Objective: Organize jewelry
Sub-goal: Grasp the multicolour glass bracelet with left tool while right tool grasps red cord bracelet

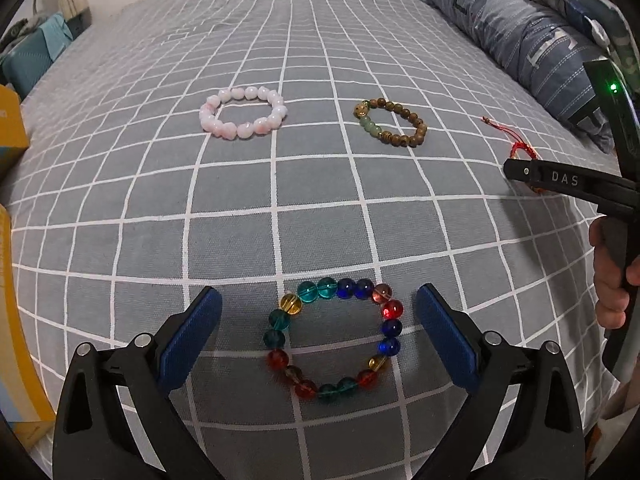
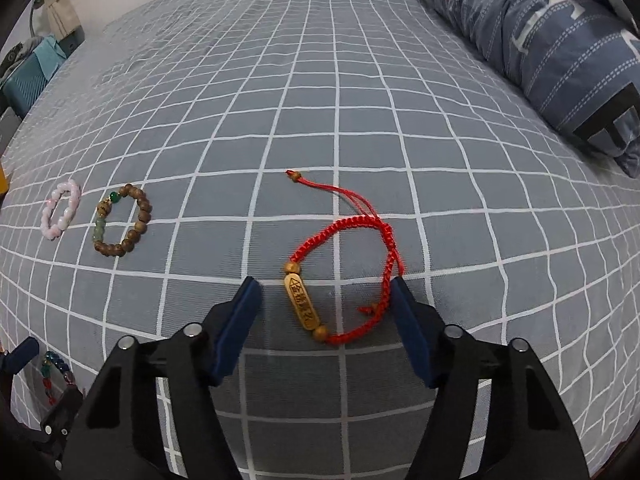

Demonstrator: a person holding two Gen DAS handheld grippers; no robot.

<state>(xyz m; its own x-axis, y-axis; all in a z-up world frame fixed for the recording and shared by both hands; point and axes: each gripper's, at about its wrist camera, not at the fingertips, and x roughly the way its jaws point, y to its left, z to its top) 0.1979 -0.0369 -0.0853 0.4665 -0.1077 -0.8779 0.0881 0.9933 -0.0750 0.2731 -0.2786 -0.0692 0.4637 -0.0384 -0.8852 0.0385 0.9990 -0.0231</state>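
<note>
A bracelet of coloured glass beads (image 1: 333,338) lies flat on the grey checked bedspread (image 1: 312,208), between the open fingers of my left gripper (image 1: 318,300). A pink bead bracelet (image 1: 243,114) and a brown wooden bead bracelet (image 1: 390,127) lie farther back. A red cord bracelet with a carved wooden charm (image 2: 344,276) lies between the open fingers of my right gripper (image 2: 326,292). In the left wrist view the right gripper (image 1: 516,170) comes in from the right over the red cord (image 1: 520,148). Neither gripper holds anything.
A rolled blue-grey quilt (image 1: 520,28) runs along the bed's far right side. A yellow box (image 1: 12,120) stands at the left edge. The pink bracelet (image 2: 60,210) and the wooden bracelet (image 2: 124,220) show at the left of the right wrist view.
</note>
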